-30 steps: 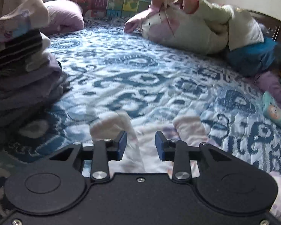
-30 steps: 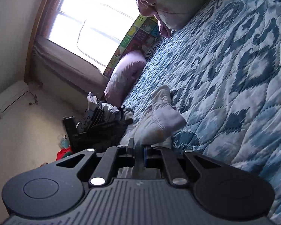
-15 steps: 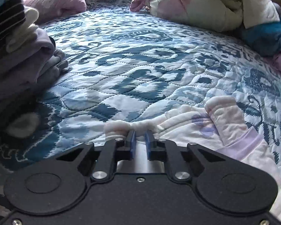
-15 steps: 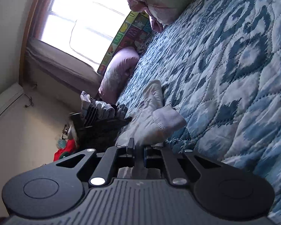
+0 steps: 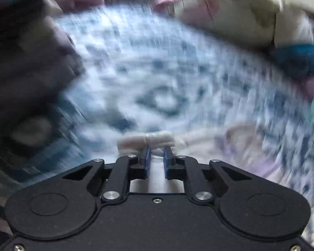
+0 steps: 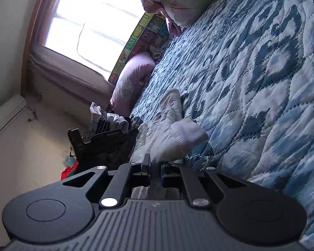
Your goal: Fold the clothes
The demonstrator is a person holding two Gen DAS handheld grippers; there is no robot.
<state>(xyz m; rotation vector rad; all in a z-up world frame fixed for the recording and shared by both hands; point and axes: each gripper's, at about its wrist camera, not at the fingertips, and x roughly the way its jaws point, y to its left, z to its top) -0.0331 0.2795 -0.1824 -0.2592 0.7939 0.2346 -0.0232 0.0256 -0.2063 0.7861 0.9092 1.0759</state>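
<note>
While both grippers clamp the pale garment [image 6: 173,133] on the blue quilt [image 6: 261,73], the left gripper [image 5: 156,156] has narrow jaws pinching its bunched edge, and the right gripper [image 6: 156,168] has jaws closed on cloth, near the clothes stack [image 6: 111,119].

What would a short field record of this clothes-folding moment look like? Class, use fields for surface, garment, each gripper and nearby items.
surface: blue-and-white patterned quilt
garment: small pale garment, lying on the quilt
left gripper: shut on the garment's rolled edge
right gripper: shut on the garment
nearby: stack of folded clothes; lilac pillow; window
image quality: left wrist view blurred
</note>
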